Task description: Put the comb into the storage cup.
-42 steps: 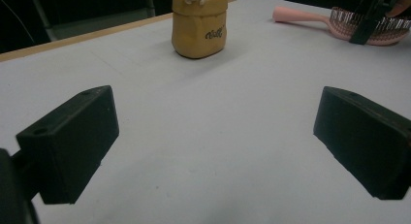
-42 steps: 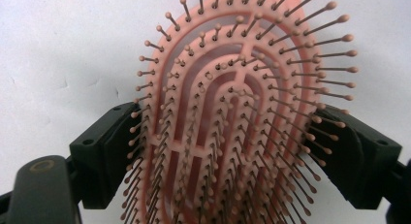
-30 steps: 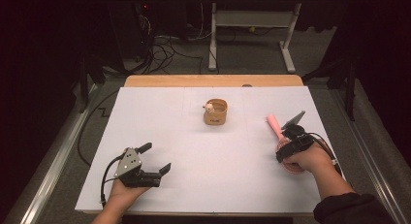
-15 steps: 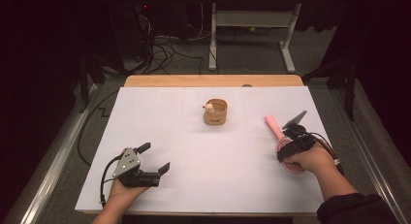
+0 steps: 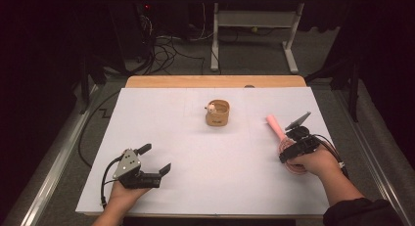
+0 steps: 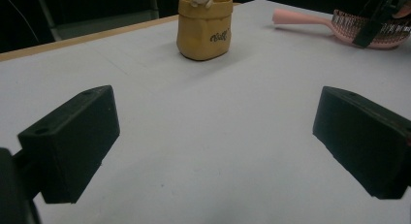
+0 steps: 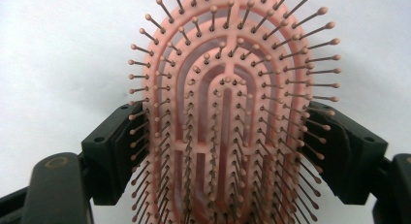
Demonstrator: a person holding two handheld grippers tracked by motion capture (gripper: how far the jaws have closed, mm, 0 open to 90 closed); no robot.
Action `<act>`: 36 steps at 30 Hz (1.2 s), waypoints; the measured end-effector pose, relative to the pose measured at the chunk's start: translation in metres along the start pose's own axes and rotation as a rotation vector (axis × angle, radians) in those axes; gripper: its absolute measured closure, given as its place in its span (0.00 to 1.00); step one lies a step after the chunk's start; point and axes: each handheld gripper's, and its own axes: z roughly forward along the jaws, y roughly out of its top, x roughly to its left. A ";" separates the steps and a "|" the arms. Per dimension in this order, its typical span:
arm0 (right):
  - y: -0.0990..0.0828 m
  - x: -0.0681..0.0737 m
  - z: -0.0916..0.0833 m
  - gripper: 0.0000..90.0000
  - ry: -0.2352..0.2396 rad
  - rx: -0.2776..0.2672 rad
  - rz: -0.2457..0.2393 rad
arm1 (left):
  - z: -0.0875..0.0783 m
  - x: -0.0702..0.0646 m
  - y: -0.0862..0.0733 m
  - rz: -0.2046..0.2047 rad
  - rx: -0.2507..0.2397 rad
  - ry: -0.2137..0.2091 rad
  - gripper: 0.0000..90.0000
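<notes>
In the high view, the pink paddle hairbrush (image 5: 286,147) is being clamped across its head between the right gripper (image 5: 295,146) fingers, flat on the bench (image 5: 195,152), handle pointing beyond the fingertips, probably for lifting. In the left gripper view, the left gripper (image 6: 213,136) fingers are being kept apart and empty, the yellow pot (image 6: 203,26) standing well ahead of them. In the right gripper view, the bristled head is being pinched at both edges.

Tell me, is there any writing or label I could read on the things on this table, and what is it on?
One dark handwritten-style word on the front of the small yellow pot: it looks like "Coffee", but it is too small and blurred to read for certain.
The pink hairbrush between the jaws of the right gripper carries no writing that can be seen.
</notes>
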 end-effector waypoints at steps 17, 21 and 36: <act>-0.011 0.010 -0.026 0.23 0.029 -0.058 -0.073 | -0.001 -0.002 0.002 0.003 -0.031 0.005 0.04; -0.014 0.010 -0.034 0.23 0.033 -0.068 -0.076 | -0.001 -0.001 0.003 -0.012 -0.032 0.000 0.04; -0.021 0.018 -0.048 0.23 0.031 -0.078 -0.129 | -0.003 0.004 0.045 0.014 -0.030 0.068 0.03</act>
